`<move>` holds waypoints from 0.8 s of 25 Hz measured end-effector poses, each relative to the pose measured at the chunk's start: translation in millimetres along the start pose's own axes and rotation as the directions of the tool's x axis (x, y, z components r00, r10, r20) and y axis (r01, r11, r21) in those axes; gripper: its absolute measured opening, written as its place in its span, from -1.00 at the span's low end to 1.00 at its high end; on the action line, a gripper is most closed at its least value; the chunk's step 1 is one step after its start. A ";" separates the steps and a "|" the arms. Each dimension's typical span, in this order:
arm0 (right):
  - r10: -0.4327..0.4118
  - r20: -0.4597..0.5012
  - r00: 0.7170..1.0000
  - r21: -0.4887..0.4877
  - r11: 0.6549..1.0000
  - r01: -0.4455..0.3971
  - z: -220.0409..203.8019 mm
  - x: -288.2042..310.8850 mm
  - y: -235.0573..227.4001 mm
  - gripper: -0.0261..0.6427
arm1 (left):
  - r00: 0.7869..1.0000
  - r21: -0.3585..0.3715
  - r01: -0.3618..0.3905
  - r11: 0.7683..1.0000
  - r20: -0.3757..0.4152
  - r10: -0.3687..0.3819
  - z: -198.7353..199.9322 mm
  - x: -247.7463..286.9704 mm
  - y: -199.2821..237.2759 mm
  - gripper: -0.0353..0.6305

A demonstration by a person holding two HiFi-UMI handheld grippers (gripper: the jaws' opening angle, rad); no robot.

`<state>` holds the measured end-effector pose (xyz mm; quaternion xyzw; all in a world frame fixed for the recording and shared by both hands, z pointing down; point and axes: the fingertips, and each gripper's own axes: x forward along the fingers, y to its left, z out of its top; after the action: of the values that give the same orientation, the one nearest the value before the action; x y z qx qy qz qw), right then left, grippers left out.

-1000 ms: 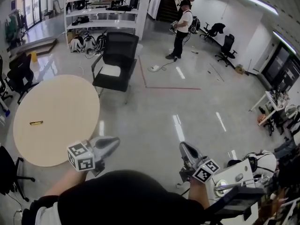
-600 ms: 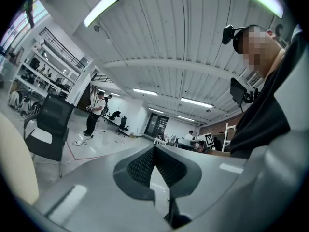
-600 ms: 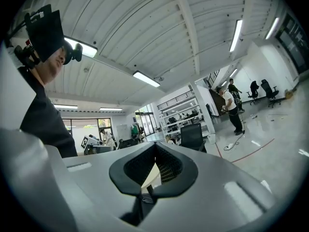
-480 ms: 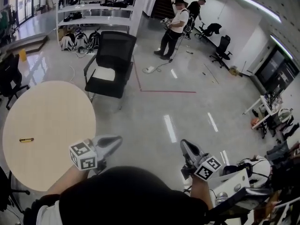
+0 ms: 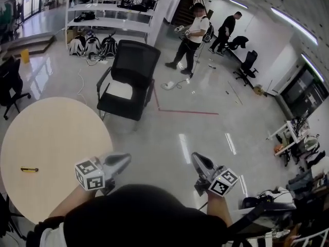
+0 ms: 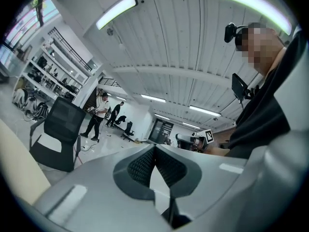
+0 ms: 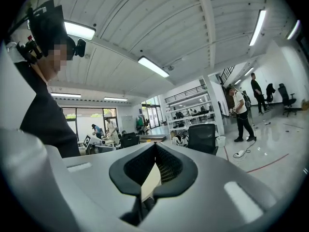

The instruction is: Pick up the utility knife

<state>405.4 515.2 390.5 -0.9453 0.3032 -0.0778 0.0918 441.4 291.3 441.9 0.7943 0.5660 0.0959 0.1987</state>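
Hovering closed and empty are the left tongs and right tongs; the utility knife lies on the tabletop, well left of both.

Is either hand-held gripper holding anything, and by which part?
Nothing is held. The left hand-held gripper and right hand-held gripper are shut, empty; the utility knife lies on the round table.

The left gripper and the right gripper were level, well apart, and pointed forward. Each pair of jaws was closed tip to tip with nothing between. The left forearm and right forearm reached forward.
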 end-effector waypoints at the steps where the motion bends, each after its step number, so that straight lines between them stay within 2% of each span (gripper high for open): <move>1: 0.015 -0.010 1.000 0.000 1.000 -0.015 1.4 11.8 -4.2 -0.88 | 1.000 -0.007 -0.020 1.000 0.014 0.020 1.8 -4.4 8.5 -0.89; 4: 0.080 -0.028 0.996 0.005 0.997 -0.080 6.2 51.9 -16.9 -0.88 | 0.993 -0.030 -0.108 0.994 0.049 0.109 2.0 -21.8 35.5 -0.89; 7: 0.174 -0.047 0.984 0.011 0.985 -0.173 6.0 96.9 -22.6 -0.88 | 0.976 -0.053 -0.203 0.978 0.066 0.206 0.5 -37.3 58.1 -0.89; 12: 0.354 -0.075 0.932 0.035 0.935 -0.352 0.2 156.8 -38.6 -0.88 | 0.925 -0.027 -0.363 0.932 0.108 0.363 9.4 -44.1 74.8 -0.89; 14: 0.411 -0.073 0.909 0.051 0.911 -0.408 2.9 174.6 -56.0 -0.88 | 0.894 -0.009 -0.430 0.903 0.137 0.427 18.8 -38.9 78.8 -0.89; 16: 0.477 -0.076 0.875 0.059 0.879 -0.474 11.2 195.4 -74.3 -0.88 | 0.847 -0.013 -0.508 0.861 0.177 0.502 29.0 -30.7 81.4 -0.89; 18: 0.557 -0.093 0.825 0.043 0.830 -0.555 21.6 216.1 -85.4 -0.88 | 0.795 -0.031 -0.573 0.819 0.221 0.565 36.4 -19.5 78.6 -0.89; 20: 0.621 -0.104 0.777 0.018 0.782 -0.623 31.6 231.9 -93.3 -0.88 | 0.756 -0.032 -0.619 0.785 0.243 0.607 40.4 -3.8 77.0 -0.89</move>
<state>650.4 457.5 401.7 -0.7877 0.6031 -0.0896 0.0882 521.6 257.8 438.4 0.9460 0.2486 0.0444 0.2035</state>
